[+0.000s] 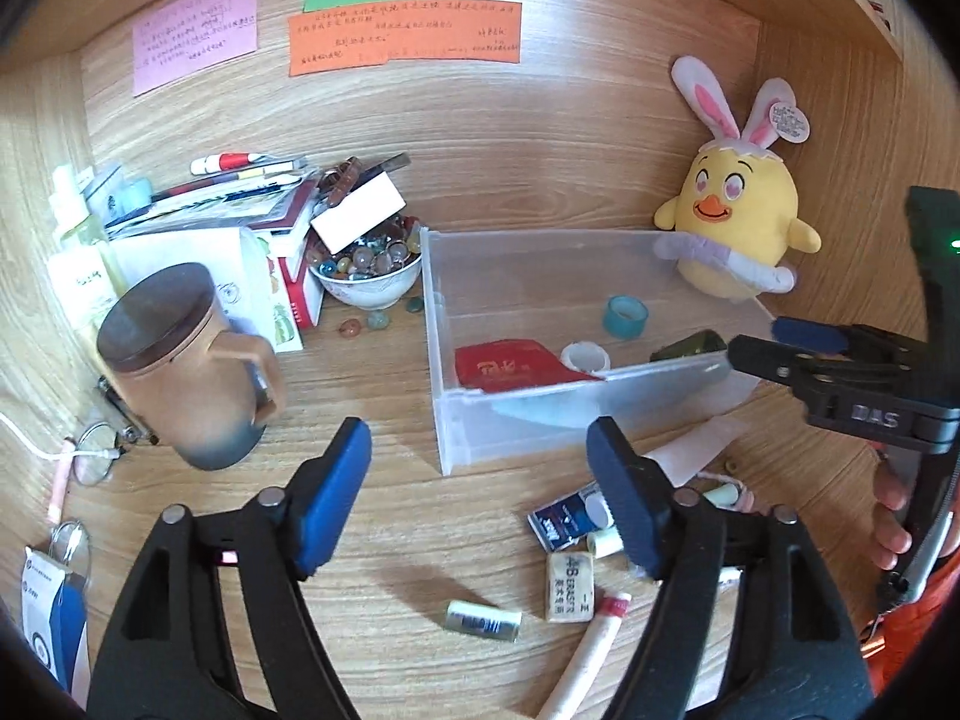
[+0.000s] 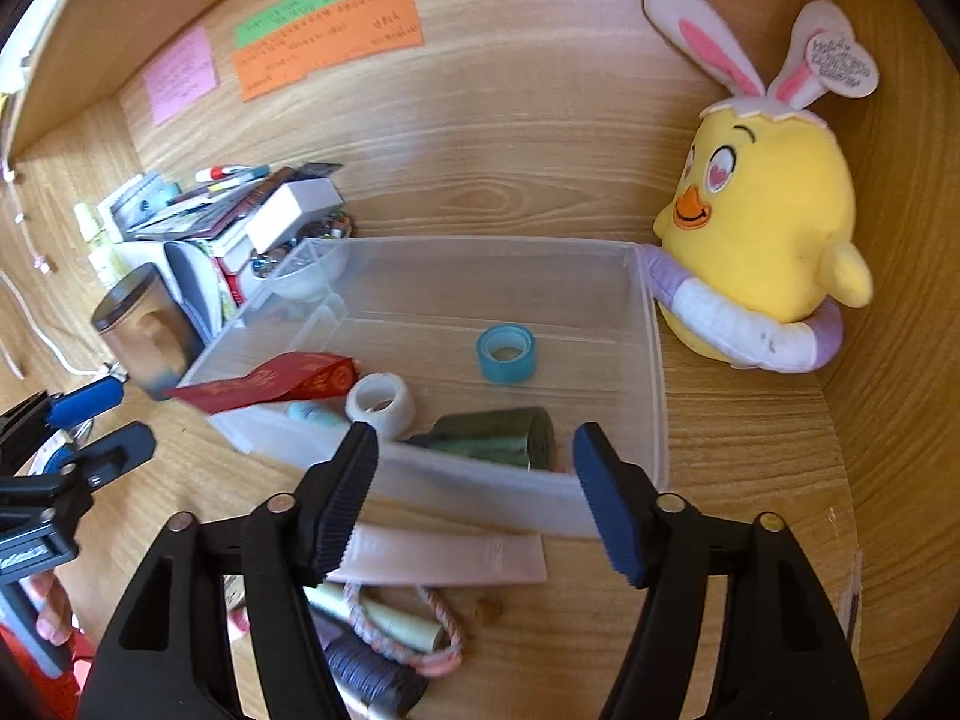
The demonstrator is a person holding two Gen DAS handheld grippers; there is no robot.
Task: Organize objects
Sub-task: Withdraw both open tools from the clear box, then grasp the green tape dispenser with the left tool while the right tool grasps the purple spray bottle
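A clear plastic bin [image 1: 540,414] [image 2: 480,492] stands on the wooden desk. In it lie a red packet [image 1: 504,363] [image 2: 270,384], a white tape roll [image 1: 585,357] [image 2: 381,405], a blue tape roll [image 1: 625,316] [image 2: 506,353] and a dark green roll [image 1: 690,345] [image 2: 498,438]. My left gripper [image 1: 477,450] is open over the desk just before the bin's near-left corner, holding nothing. My right gripper [image 2: 474,450] is open at the bin's front wall, above the green roll, with nothing pressed. Loose near the left gripper lie a battery [image 1: 483,621], an eraser [image 1: 570,588] and a white tube [image 1: 594,654].
A brown lidded mug [image 1: 186,360], a bowl of beads [image 1: 366,276] and stacked books and boxes [image 1: 240,222] crowd the left. A yellow plush chick [image 2: 762,228] sits by the bin's right corner. A pink strip [image 2: 444,558], a braided hair tie [image 2: 420,630] and a dark spool [image 2: 372,672] lie under the right gripper.
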